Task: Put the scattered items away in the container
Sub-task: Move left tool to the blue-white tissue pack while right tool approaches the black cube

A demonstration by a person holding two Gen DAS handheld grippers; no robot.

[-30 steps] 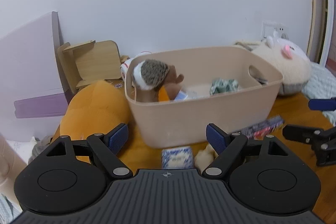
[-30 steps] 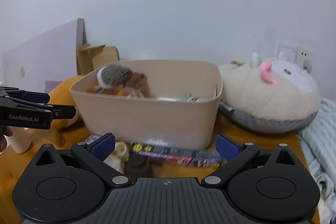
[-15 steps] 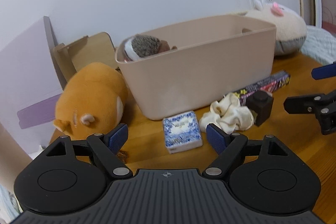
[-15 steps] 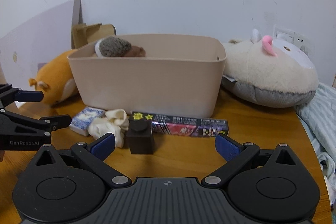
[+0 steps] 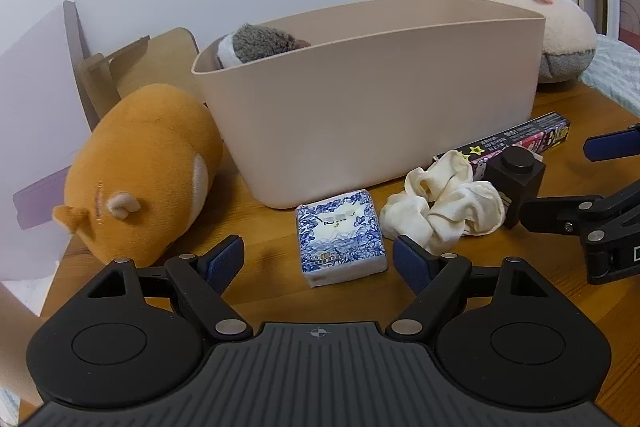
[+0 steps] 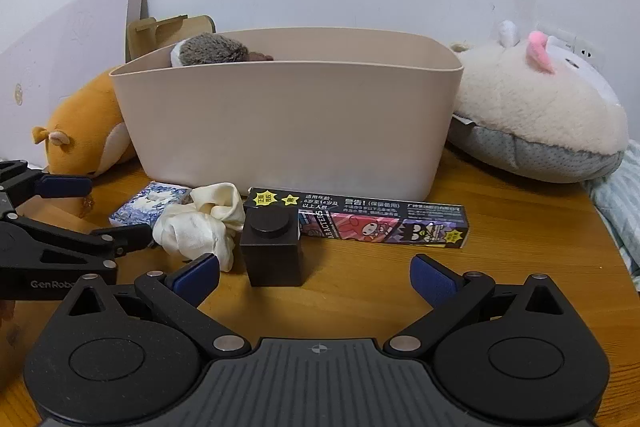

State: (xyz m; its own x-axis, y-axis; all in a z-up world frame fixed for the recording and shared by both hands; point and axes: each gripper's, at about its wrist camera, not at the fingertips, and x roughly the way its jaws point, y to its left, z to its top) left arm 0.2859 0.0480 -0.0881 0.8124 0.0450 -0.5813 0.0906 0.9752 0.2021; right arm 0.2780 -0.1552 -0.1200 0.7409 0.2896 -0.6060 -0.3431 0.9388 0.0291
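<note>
1. Both my claws hang low over the tabletop [image 6: 500,267] with jaws spread wide and nothing between them: my left claw [image 5: 318,259] faces the tissue pack [image 5: 340,237], and my right claw [image 6: 315,274] faces the dark block [image 6: 273,251].
2. Four loose things lie in front of the beige bin [image 6: 288,123]: the tissue pack, a crumpled cream cloth [image 6: 200,227], the dark block and a long printed box [image 6: 360,223]. The cloth touches the block and the pack.
3. I judge the tissue pack light and squashy; I would pinch it across its short sides, gently, as its wrapper looks slick.
4. The cloth is soft and limp. Any bunched fold in the middle should do, though loose ends may trail.
5. The block looks stiff and flat-sided, so I would close on its two opposite walls, below the stud on top.
6. The long box seems light card; held mid-length it should not tip.
7. My left view shows the pack's whole top and the orange plush [image 5: 144,171] beside the bin. My right view shows the box's full length and the white plush [image 6: 536,111]. Neither view sees the bin's floor; only a hedgehog toy [image 6: 212,53] peeks over the rim.
</note>
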